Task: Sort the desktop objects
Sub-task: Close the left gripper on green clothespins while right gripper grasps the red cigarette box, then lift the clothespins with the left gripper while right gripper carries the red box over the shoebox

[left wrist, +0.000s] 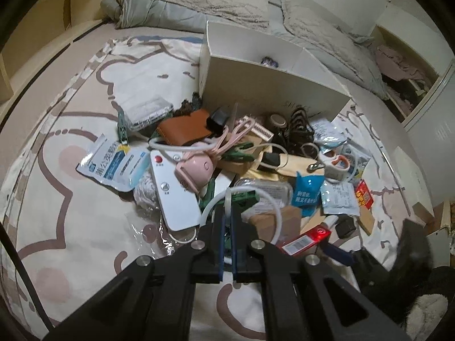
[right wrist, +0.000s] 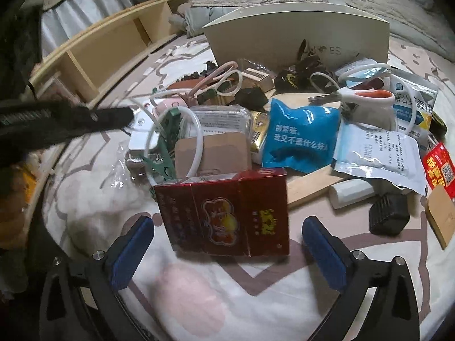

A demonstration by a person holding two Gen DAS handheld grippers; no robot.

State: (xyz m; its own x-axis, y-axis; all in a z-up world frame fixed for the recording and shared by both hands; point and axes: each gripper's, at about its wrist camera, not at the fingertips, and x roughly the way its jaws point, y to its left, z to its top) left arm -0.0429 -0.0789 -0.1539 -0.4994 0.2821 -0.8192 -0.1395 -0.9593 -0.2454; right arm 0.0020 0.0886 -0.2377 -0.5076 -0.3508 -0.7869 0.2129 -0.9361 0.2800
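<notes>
Cardboard, dark red: flat rectangular red cigarette box (right wrist: 224, 213) lies on the bed sheet (right wrist: 184, 292), at the near edge of the clutter before the open white cardboard box (right wrist: 298, 39).
Right claw (right wrist: 227, 253): spread wide, empty, pads either side of the red box without touching.
Left claw (left wrist: 226, 221): shut, seemingly pinching a thin white ring of tubing (left wrist: 247, 196); contact is hard to see.
Handling: light, stiff, crushable; grip across the narrow sides.

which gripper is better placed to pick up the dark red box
Right. The right gripper stands open with the dark red cardboard box directly between its fingers, while the left gripper is shut on a white plastic ring.
</notes>
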